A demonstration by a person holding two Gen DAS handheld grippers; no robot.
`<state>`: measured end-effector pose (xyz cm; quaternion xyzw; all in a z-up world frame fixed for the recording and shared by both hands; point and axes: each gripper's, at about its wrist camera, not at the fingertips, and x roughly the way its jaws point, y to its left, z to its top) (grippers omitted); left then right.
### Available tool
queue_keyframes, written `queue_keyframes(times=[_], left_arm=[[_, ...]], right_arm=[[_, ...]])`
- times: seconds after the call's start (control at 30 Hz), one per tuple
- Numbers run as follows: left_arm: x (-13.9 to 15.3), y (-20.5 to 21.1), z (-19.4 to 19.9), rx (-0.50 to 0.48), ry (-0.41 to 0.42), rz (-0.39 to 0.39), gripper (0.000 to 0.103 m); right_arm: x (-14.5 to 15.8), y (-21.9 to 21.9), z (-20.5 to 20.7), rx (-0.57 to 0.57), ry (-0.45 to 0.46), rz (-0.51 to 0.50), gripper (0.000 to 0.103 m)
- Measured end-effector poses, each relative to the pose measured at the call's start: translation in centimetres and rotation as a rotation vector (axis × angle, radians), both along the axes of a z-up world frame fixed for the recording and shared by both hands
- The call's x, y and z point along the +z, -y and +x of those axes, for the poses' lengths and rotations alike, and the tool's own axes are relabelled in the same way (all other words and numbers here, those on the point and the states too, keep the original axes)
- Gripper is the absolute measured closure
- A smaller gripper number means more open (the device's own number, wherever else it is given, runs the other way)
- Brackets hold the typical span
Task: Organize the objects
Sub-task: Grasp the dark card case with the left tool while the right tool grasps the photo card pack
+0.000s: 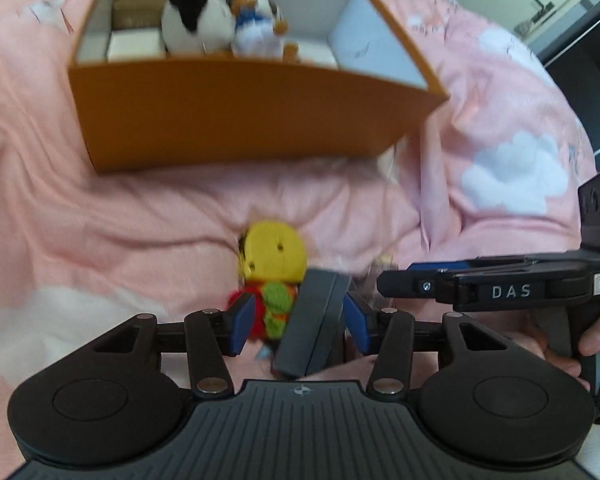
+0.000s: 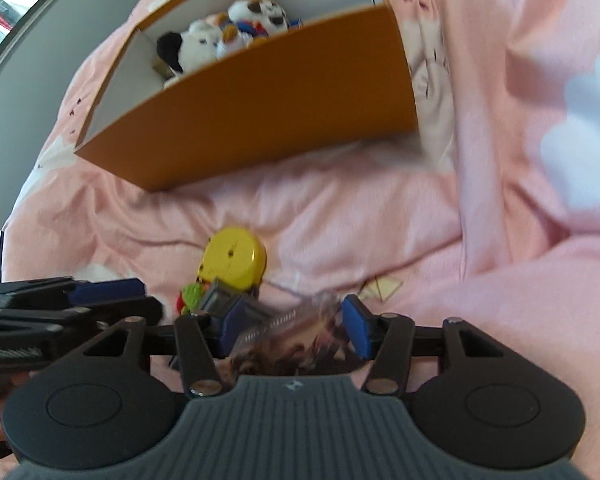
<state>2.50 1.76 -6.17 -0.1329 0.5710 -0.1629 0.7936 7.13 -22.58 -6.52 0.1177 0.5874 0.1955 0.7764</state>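
Observation:
A crochet doll (image 1: 274, 252) with a yellow head, red body and green trim lies on the pink bedcover (image 1: 140, 220) in front of an orange box (image 1: 240, 120). My left gripper (image 1: 300, 322) stands open over the doll's body. A dark grey case (image 1: 312, 320) stands tilted between its pads, close to the right pad and clear of the left one. My right gripper (image 2: 295, 330) is low beside it, open. A blurred clear packet (image 2: 292, 332) with a brown print spans the gap between its pads. The doll (image 2: 234, 258) and the grey case (image 2: 216, 300) sit just left of it.
The orange box (image 2: 260, 112) has white inner walls and holds plush toys (image 1: 196, 16) and small white boxes. The bedcover is rumpled, with folds to the right. A person's hand (image 1: 596, 336) grips the right tool. A grey wall and a window lie beyond the bed.

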Motion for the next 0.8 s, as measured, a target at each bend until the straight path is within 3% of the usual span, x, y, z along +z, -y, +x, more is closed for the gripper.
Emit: queue_keyframes(times=[0.2,0.4,0.47,0.57,0.8], left_arm=[[-3.1,0.2,0.3,-0.011,-0.103,-0.054,0.042],[-3.5,0.4,0.3,-0.014,-0.112,-0.068,0.044],[-3.3,0.7,0.2,-0.025,-0.104,-0.068,0.054],[-2.8,1.3,-0.1,-0.051,-0.087,-0.052,0.057],[-3.0,1.7,0.0,-0.058,-0.096,-0.032,0.060]], right_arm=[[-0.6,-0.8,0.0,0.013,-0.030,-0.037,0.040],[-1.5,-1.0,0.2,0.021,-0.080,-0.035,0.039],[-1.7,-0.8,0.2,0.008,-0.098,-0.026,0.039],[-2.1,-0.4,0.4,-0.025,-0.128,-0.014,0.039],[-3.3,-1.1,1.0,-0.038,-0.182,-0.036,0.028]])
